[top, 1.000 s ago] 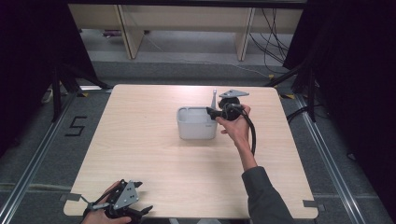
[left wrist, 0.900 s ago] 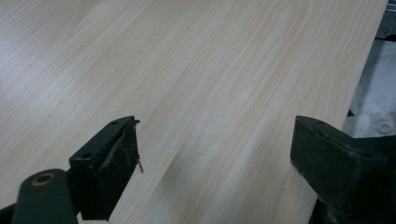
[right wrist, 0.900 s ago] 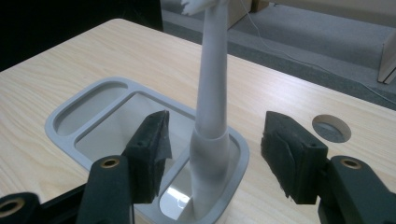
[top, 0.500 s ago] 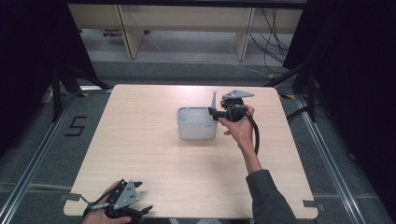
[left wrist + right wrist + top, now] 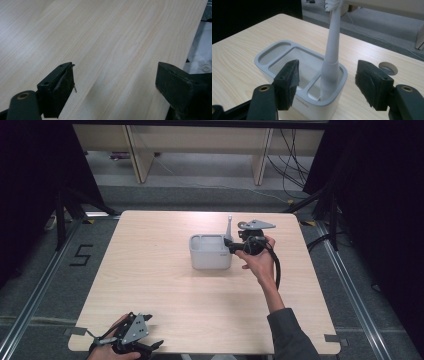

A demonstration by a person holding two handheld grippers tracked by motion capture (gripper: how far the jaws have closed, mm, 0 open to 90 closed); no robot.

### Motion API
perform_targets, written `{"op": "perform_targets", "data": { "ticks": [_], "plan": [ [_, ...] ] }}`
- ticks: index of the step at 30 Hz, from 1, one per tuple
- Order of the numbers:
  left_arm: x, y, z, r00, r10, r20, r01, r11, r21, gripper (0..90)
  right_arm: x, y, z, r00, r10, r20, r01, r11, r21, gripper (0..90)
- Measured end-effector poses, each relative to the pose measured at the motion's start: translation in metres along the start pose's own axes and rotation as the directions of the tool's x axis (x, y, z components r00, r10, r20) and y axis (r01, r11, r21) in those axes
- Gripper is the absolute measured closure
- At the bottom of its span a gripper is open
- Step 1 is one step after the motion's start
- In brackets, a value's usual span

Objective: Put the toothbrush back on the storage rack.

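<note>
A white toothbrush (image 5: 332, 47) stands upright in the right-end slot of a grey holder (image 5: 210, 252) near the bench's (image 5: 150, 270) far edge. The right hand-held gripper (image 5: 231, 246) has just been opening, jaws released around the toothbrush; placing looks done, only withdrawal left. The left hand-held gripper (image 5: 150, 347) rests open at the near-left corner.

Light wood-grain table (image 5: 165, 285), squarish top, set on grey carpeted floor (image 5: 40, 285) with metal rails along both sides. Grey compartmented holder (image 5: 210, 252) stood directly on table, slightly right of centre toward far edge. Round cable hole (image 5: 388, 68) seen in tabletop just beyond holder in right gripper view. Grey tape tabs (image 5: 333, 338) stuck at near corners, possibly fixing table in place. Number 5 (image 5: 80, 255) marked on floor at left.
</note>
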State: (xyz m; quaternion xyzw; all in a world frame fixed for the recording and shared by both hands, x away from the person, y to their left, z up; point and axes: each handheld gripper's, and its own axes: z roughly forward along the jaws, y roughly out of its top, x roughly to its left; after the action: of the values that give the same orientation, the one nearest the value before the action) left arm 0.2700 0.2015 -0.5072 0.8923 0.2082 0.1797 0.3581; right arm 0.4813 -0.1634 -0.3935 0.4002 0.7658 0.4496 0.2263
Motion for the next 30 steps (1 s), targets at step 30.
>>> {"op": "perform_targets", "data": {
  "ticks": [30],
  "plan": [
    [-0.001,0.0,0.001,1.0,0.001,-0.008,-0.001,1.0,-0.001,14.8,0.006,-0.017,-0.027,0.9998,0.003,-0.017,-0.004,0.9994,-0.034,34.7]
  ]
}}
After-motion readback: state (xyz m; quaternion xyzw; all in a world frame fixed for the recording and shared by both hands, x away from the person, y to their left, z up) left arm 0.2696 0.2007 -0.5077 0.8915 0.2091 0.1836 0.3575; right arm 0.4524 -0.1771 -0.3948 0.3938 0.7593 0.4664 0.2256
